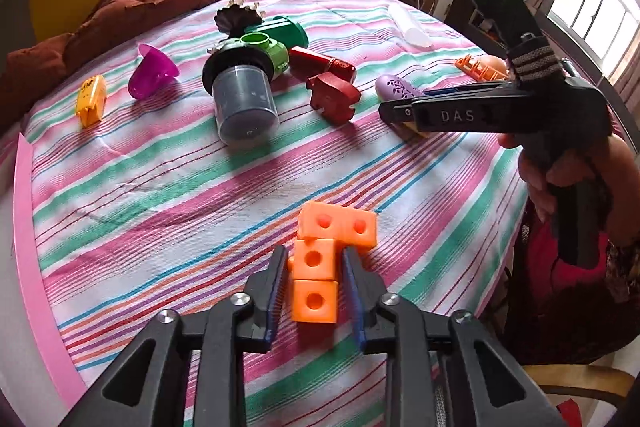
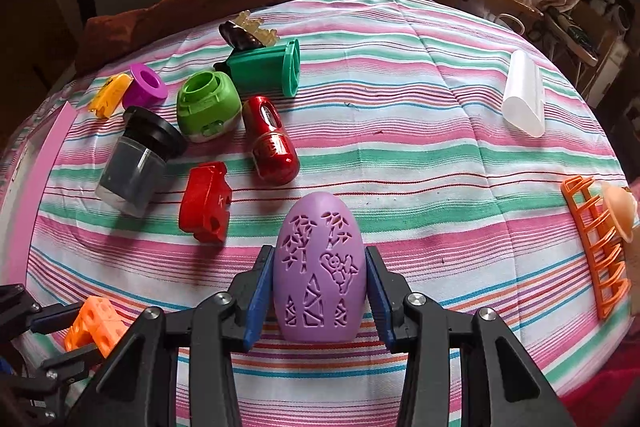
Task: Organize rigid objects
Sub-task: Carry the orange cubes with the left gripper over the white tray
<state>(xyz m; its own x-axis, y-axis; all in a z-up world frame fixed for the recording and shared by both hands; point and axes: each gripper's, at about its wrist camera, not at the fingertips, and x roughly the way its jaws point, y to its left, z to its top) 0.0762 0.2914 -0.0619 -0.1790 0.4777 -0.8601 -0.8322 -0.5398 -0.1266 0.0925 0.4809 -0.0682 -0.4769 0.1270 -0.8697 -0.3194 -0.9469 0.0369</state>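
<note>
1. On the striped bedspread (image 1: 168, 195), the left gripper (image 1: 314, 281) straddles an orange block piece (image 1: 320, 267) made of joined cubes with round holes; its blue-padded fingers (image 1: 276, 291) flank the lower cubes, close alongside, though actual contact cannot be told.
2. The right gripper (image 2: 319, 287) has its jaws set around a purple egg-shaped shell (image 2: 319, 267) with cut-out patterns, which lies on the cloth; the pads (image 2: 258, 291) sit at its sides, seemingly touching.
3. Beyond the egg lie a red block (image 2: 206, 203) and a red capsule-shaped case (image 2: 272, 143), near each other.
4. Farther back sit a green round sharpener (image 2: 208, 107), a green bin (image 2: 268, 67) on its side and a dark jar with a black lid (image 2: 140, 159), clustered together.
5. At the right edge lies an orange rack (image 2: 596, 247), well apart from a white tube (image 2: 524, 95).
</note>
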